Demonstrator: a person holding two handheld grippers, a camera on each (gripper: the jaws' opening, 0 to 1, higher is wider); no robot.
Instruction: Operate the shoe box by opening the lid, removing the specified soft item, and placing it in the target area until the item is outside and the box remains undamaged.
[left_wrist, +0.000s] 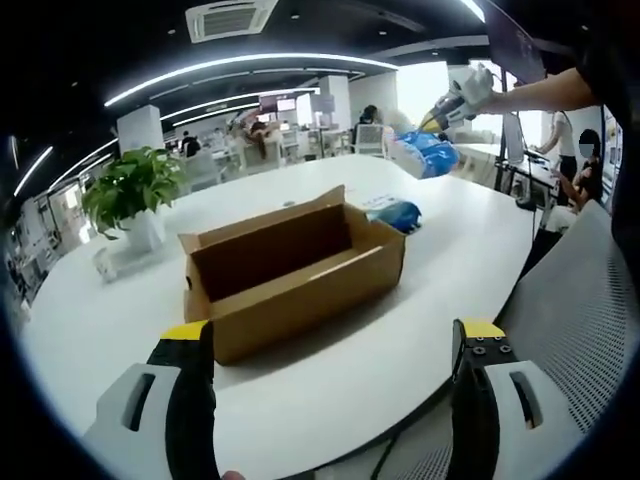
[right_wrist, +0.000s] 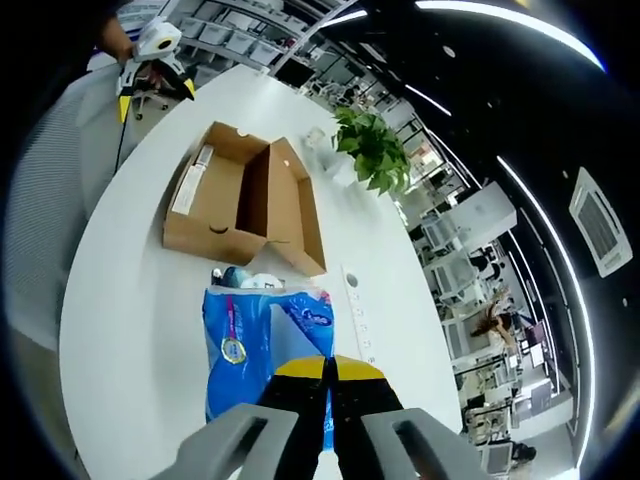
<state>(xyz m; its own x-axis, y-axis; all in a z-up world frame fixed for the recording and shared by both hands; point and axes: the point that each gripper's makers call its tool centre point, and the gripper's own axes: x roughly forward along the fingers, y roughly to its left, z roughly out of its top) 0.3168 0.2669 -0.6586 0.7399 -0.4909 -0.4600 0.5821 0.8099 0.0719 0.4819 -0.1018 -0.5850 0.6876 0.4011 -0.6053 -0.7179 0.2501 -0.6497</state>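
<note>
An open cardboard shoe box (left_wrist: 290, 265) lies on the white table (left_wrist: 330, 400), lid flap up, inside looking empty. My left gripper (left_wrist: 335, 340) is open in front of the box, jaws wide apart and holding nothing. In the right gripper view, my right gripper (right_wrist: 330, 372) is shut on a soft blue plastic pack (right_wrist: 255, 345) that hangs above the table, beside the box (right_wrist: 245, 205). In the left gripper view, that pack (left_wrist: 425, 155) hangs from the right gripper (left_wrist: 455, 100) beyond the box. The left gripper (right_wrist: 155, 55) appears past the box's far end.
A potted plant (left_wrist: 130, 190) stands on the table left of the box. Another blue bundle (left_wrist: 395, 213) lies behind the box. A white power strip (right_wrist: 355, 310) lies near the pack. A grey perforated chair back (left_wrist: 570, 320) stands at the table edge. People sit in the background.
</note>
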